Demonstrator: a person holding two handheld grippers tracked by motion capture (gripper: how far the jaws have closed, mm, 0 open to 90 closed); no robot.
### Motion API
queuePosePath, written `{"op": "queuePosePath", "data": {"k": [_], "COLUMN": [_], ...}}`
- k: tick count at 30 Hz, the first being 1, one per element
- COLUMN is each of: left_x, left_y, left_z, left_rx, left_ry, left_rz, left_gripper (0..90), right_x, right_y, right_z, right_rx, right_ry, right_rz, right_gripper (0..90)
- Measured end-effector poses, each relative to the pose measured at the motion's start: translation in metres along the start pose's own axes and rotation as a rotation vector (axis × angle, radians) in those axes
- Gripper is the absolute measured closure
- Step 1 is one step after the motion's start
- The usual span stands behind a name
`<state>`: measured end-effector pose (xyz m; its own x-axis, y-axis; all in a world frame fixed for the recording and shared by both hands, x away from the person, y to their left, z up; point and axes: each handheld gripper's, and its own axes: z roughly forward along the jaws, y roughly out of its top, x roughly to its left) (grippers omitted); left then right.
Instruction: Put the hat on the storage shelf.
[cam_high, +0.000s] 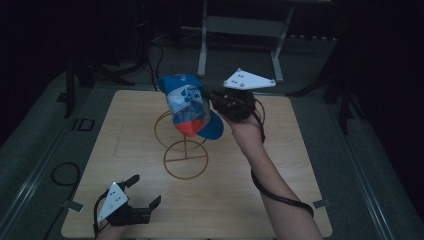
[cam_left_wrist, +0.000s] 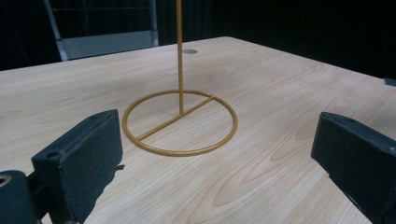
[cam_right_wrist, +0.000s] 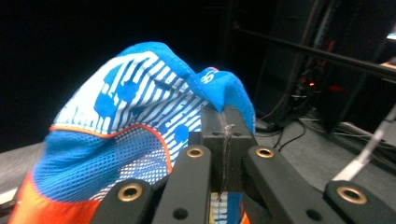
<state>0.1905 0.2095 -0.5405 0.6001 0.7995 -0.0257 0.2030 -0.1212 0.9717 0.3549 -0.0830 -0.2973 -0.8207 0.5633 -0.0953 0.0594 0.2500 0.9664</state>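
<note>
On the wooden tabletop (cam_high: 240, 190) stands a yellow wire stand (cam_high: 185, 145). Over its top loop hangs a blue, white and orange cap (cam_high: 187, 105), its fabric pinched between the right gripper (cam_high: 220, 100) jaws. The left gripper (cam_high: 145, 192) rests near the front edge, jaws wide apart, nothing between them.

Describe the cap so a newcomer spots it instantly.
Start at the wooden table, then find the yellow wire stand near its middle. The cap hangs above that stand, pinched by the right gripper: the one blue, white and orange fabric item.
</note>
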Motion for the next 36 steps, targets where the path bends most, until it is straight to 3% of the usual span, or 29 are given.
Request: {"op": "queuePosePath", "data": {"k": [6,12,26,33,35,36], "left_x": [0.002,0.002,0.001,0.001,0.001,0.001], "left_y": [-0.001,-0.002,-0.004,-0.005,-0.005,-0.005], "left_z": [-0.003,-0.004,-0.002,-0.002,-0.002,-0.001], "left_rx": [-0.013,-0.017,0.000,-0.002,-0.001,-0.002], "left_ry": [0.008,0.009,0.004,0.001,0.002,0.000], "left_rz": [-0.011,-0.017,-0.011,-0.017,-0.017,-0.017], "left_gripper": [2.4,2.4,2.5,2.5,2.5,2.5], "right_x": [0.012,0.013,0.013,0.007,0.005,0.003], "right_y": [-0.002,-0.011,-0.041,-0.056,-0.059,-0.060], "right_z": [0.017,0.033,0.044,0.039,0.038,0.037], "right_rx": [0.016,0.053,0.133,0.138,0.141,0.138], "right_ry": [0.046,0.096,0.083,0.083,0.085,0.085], "right_rz": [-0.005,0.029,0.021,0.051,0.059,0.066], "right_gripper": [90.0,90.0,89.9,89.4,87.3,82.1]}}
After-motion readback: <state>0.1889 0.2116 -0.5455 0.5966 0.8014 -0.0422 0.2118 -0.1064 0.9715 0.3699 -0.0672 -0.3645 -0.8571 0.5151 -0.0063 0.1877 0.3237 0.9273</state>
